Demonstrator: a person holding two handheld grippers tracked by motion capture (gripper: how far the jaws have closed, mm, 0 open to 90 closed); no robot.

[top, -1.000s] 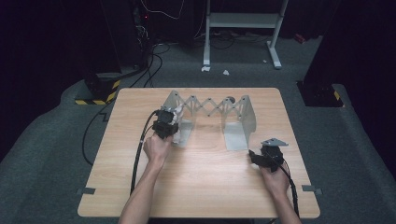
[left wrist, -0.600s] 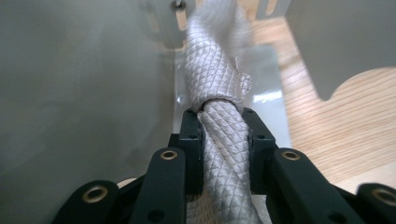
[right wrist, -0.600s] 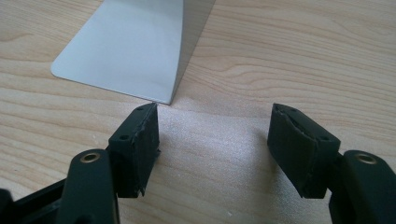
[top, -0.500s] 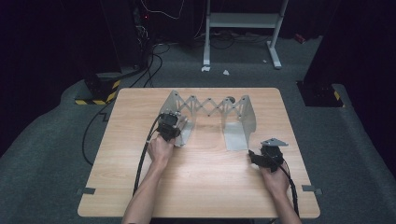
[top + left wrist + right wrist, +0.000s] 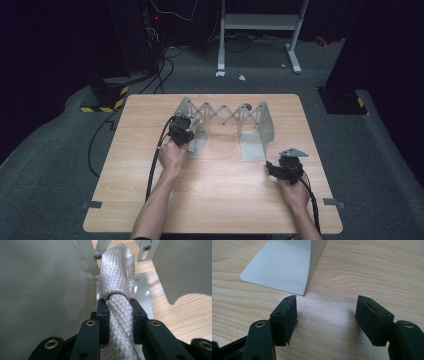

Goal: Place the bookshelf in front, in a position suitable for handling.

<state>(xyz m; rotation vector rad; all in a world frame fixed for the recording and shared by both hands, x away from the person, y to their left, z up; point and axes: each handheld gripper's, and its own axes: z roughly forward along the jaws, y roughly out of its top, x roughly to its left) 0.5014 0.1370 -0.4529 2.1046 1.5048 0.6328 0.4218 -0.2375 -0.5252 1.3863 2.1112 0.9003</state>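
Near edge, bottom of the high view: two forearms enter from below. The right gripper [image 5: 280,170] sits low on the table [image 5: 220,205] at lower right, palm down, wrist straight. In the right gripper view its jaws stand well apart with bare wood between them, nothing held. Just ahead of them lies the flat foot of the right plate [image 5: 279,267] of the rack.

Mid-frame, left of centre: the left gripper [image 5: 181,131] is reached further forward, forearm angled up toward the rack's left end, hand wrapped round the gripper body, cable trailing back along the arm. In the left gripper view the jaws are clamped on a twisted silvery cloth [image 5: 120,307] with a fine diamond weave. The roll stands upright between the pads and its upper end rises above them, folded over. The left plate [image 5: 42,290] of the rack is close on the left of that view; bolts of the lattice show at the top.

Far: the expanding metal rack [image 5: 225,117], two upright end plates joined by a scissor lattice, stands at upper centre of the table.

Judgement: the step in hand is placing the cloth into the rack at its left end; release not yet made. Next move calls for settling the cloth against the plate, then opening the jaws and backing out without snagging the lattice. Right hand appears idle, in reserve.
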